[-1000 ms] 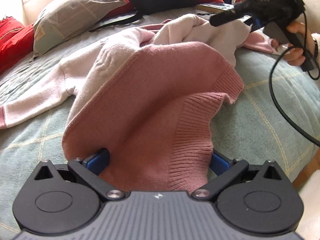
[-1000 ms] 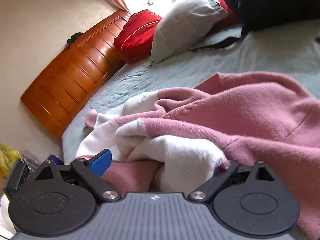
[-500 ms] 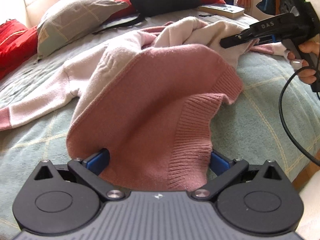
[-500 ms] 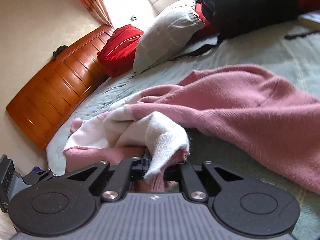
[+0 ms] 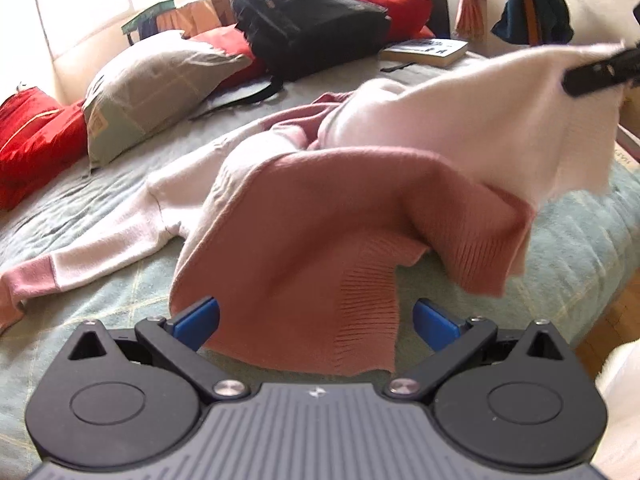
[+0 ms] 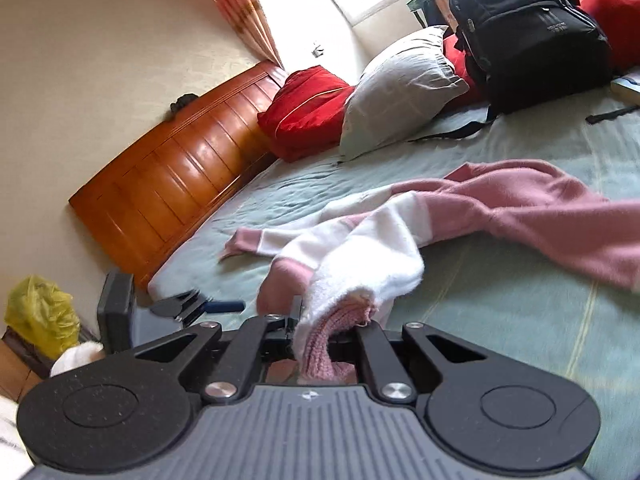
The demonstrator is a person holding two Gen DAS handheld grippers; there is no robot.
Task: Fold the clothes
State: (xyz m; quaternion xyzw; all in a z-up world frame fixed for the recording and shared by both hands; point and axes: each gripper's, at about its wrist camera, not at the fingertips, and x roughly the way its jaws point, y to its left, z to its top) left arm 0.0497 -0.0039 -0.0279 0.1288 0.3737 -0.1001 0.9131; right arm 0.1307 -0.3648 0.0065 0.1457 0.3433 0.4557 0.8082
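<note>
The right gripper (image 6: 332,336) is fully closed, with its jaws clamped on a bunched fold of the sweater (image 6: 360,256). The pinched fabric is white on the outside, with pink ribbed knit showing between the fingers. In the left wrist view the same gripper (image 5: 600,70) appears at the upper right edge as a dark bar, lifting a white section of the sweater clear of the bed (image 5: 580,240).

The left gripper (image 5: 316,320) is wide apart. Its blue pads (image 5: 198,318) stand on either side of the pink ribbed hem. The hem lies between the fingers, but the pads do not press on it. Whether the fabric rests on the gripper body cannot be told.

The sweater (image 5: 320,220) is pink and white. Its long axis runs from the hem at the left gripper away toward the backpack (image 5: 304,20) and pillow (image 5: 152,84) ahead. One sleeve extends flat on the bed to the left of the left gripper, with its pink cuff at the outer end. Seen from the right gripper, the pink body stretches away to the right, and the other parts lie just ahead of the closed fingers. The left gripper (image 6: 208,306) is visible low on the left, beside the wooden headboard (image 6: 168,184).
</note>
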